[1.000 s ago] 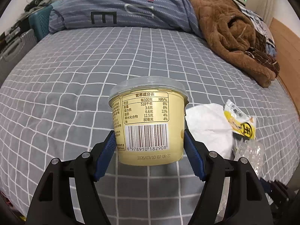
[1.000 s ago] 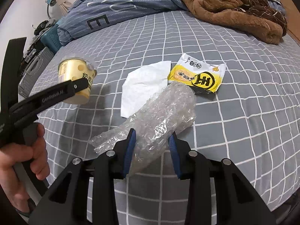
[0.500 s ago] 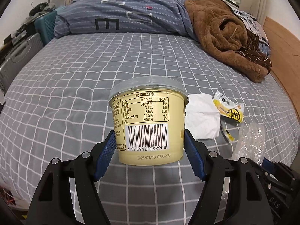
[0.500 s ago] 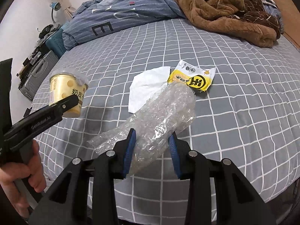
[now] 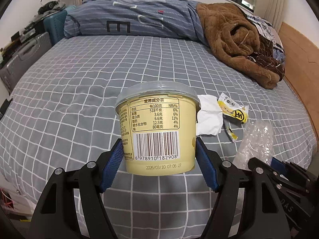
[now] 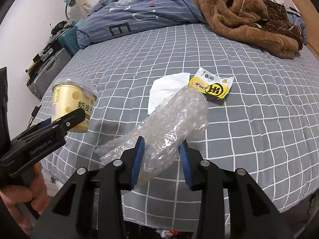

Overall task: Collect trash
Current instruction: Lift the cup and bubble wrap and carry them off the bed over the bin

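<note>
My left gripper point(image 5: 158, 149) is shut on a pale yellow yogurt cup point(image 5: 157, 127) with a clear lid and holds it above the bed; the cup also shows in the right wrist view point(image 6: 72, 105). My right gripper point(image 6: 161, 151) is shut on a crumpled clear bubble wrap point(image 6: 169, 123), held above the bed; the wrap also shows in the left wrist view point(image 5: 257, 139). A white tissue point(image 6: 165, 87) and a yellow snack wrapper point(image 6: 211, 86) lie on the grey checked bedsheet point(image 6: 249, 119) beyond both grippers.
A blue striped duvet point(image 5: 135, 18) and a brown fleece blanket point(image 5: 235, 39) lie at the far side of the bed. Suitcases point(image 5: 22, 57) stand at the left of the bed. A wooden panel point(image 5: 299, 55) runs along the right.
Both grippers have pulled back and up from the bed with the cup and bubble wrap held; the tissue and wrapper look farther away.
</note>
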